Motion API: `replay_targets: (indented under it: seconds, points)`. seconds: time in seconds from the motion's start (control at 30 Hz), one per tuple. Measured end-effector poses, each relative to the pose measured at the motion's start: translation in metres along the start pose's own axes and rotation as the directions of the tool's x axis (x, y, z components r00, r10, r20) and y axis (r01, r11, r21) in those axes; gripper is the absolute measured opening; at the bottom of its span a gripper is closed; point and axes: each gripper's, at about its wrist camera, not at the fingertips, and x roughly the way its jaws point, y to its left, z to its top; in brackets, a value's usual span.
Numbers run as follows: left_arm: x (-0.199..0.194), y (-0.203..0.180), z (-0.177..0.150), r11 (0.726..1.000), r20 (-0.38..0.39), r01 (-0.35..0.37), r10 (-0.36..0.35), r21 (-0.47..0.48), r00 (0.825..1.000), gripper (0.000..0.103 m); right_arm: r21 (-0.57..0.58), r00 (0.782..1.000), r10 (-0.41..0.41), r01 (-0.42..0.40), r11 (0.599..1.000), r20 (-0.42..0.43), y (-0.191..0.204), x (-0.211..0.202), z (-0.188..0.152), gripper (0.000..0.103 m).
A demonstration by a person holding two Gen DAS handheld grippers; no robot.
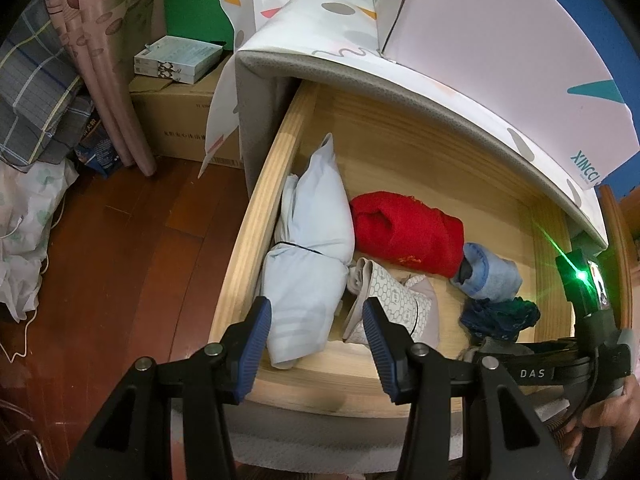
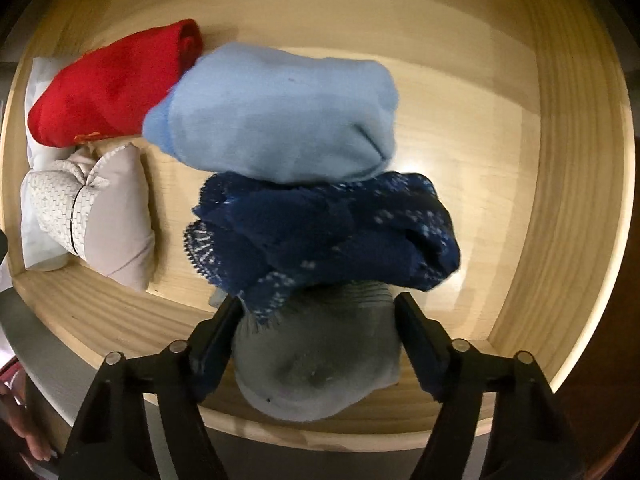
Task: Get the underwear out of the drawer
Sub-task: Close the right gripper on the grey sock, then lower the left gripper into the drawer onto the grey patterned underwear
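The wooden drawer [image 1: 256, 216] is pulled open and holds rolled garments. In the right wrist view a grey roll [image 2: 320, 364] lies between the fingers of my open right gripper [image 2: 320, 312], with a dark blue lace roll [image 2: 328, 236] and a light blue roll [image 2: 280, 112] behind it. A red roll [image 2: 108, 84] and a beige patterned roll [image 2: 92, 208] lie to the left. My left gripper [image 1: 316, 320] is open and empty above the drawer's front edge, near a pale blue bundle [image 1: 312, 264]. The right gripper's body [image 1: 560, 360] shows at lower right in the left wrist view.
The drawer's walls [image 2: 560, 200] close in on the right and back. A patterned cloth [image 1: 460, 60] covers the cabinet top. Cardboard boxes [image 1: 176, 116], curtains [image 1: 104, 60] and bedding [image 1: 28, 208] stand on the wooden floor [image 1: 120, 272] to the left.
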Motion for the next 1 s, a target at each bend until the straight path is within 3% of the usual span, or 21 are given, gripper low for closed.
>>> replay_targets:
  seconds: [0.47, 0.7, 1.0]
  points:
    - [0.005, -0.008, 0.000, 0.999, -0.022, -0.022, 0.023, 0.035, 0.999, 0.049, 0.024, 0.999, -0.043, 0.043, 0.999, 0.022, -0.056, 0.015, -0.014, 0.058]
    - [0.013, -0.018, -0.002, 0.996, -0.085, -0.036, 0.043, 0.085, 0.995, 0.049, 0.018, 0.997, -0.060, 0.059, 0.998, 0.050, -0.071, 0.003, -0.025, 0.056]
    - [0.016, -0.035, 0.007, 0.999, -0.155, 0.024, -0.016, 0.049, 0.988, 0.049, 0.014, 0.991, -0.086, 0.085, 0.996, 0.103, -0.078, 0.010, -0.043, 0.054]
